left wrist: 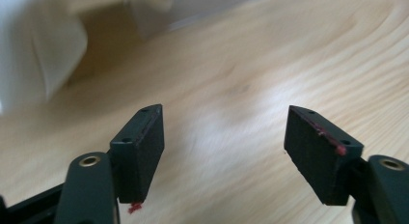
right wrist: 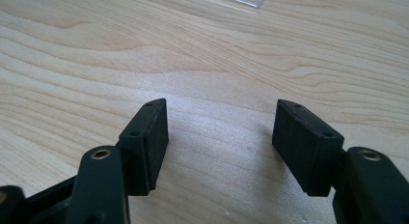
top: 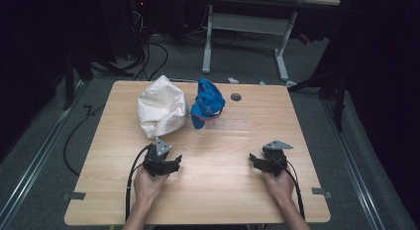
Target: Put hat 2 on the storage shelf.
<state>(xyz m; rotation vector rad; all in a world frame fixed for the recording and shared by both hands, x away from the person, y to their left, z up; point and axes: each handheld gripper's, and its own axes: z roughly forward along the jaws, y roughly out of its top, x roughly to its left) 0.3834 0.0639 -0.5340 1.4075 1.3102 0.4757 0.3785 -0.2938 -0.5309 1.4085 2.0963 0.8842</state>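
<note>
Both grippers (top: pixel 174 163) (top: pixel 253 159) low, jaws apart

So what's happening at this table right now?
A person holds a gripper in each hand over a wooden table. The left gripper sits just below a crumpled white bag, jaws open with nothing between them. The right gripper rests open over bare wood. A blue cloth item stands beside the bag, untouched.
</note>
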